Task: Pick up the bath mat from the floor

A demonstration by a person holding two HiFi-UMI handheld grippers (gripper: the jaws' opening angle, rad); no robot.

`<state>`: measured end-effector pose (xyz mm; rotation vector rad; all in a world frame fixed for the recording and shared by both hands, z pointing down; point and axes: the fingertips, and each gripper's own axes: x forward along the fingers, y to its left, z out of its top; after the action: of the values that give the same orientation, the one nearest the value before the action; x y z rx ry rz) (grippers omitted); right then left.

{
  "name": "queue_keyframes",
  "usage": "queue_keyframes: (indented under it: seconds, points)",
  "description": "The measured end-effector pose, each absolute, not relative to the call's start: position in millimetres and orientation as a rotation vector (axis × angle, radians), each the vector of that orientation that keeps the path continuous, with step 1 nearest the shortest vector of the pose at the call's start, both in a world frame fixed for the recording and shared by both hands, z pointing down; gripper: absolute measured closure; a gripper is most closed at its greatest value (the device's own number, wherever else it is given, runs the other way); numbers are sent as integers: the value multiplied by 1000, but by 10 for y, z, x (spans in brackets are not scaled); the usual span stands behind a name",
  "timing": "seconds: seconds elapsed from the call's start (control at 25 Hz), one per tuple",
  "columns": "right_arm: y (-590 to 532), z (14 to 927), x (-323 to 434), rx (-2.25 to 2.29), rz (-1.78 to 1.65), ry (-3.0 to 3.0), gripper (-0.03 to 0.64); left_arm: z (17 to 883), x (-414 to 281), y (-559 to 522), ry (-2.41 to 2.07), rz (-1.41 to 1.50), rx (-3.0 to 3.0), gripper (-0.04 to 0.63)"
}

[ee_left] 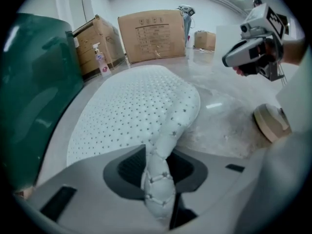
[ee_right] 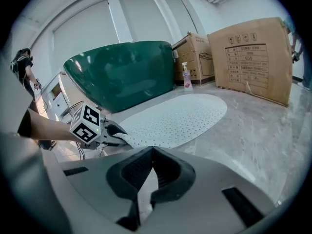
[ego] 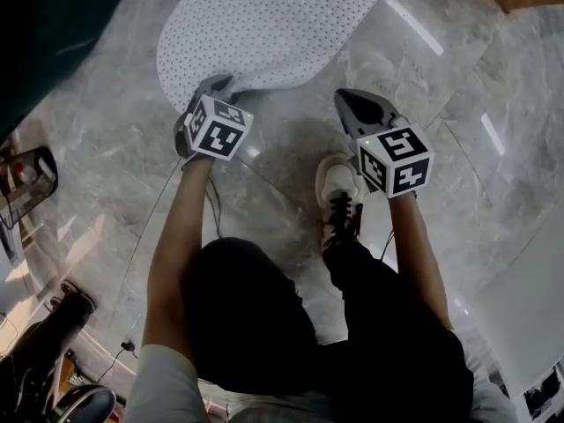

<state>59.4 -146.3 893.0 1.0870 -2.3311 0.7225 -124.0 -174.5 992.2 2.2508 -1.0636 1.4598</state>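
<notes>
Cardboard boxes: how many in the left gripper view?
3. Left box beside the bottle, big box in the middle, small box to its right, all beyond the mat. Others may be hidden behind them.

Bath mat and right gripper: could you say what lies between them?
Only bare floor separates right gripper and bath mat, in the head view.

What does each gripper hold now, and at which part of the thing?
The left gripper pinches the bath mat by its near edge; the right gripper holds nothing.
</notes>
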Motion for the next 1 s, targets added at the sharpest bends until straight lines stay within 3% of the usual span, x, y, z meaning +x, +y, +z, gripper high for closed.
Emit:
queue_keyframes:
  seconds: [0.08,0.2,0.48,1.0]
  points:
    - [-1494,8915,613,1099,725,-2334,601,9878,-1274,-1805,-1121,1428,2254,537]
    - [-1545,8885,643,1130,740,-2340,601,9766,-1328,-1909,-1218,1337,2251,561]
    - [-1740,8603,831,1242,695,-2317,601,9236,-1463,-2221,-1443,1023,2200,563]
    - [-2301,6901,1265,1361,528,-2345,601,7584,-1370,-2647,-1629,507,2193,563]
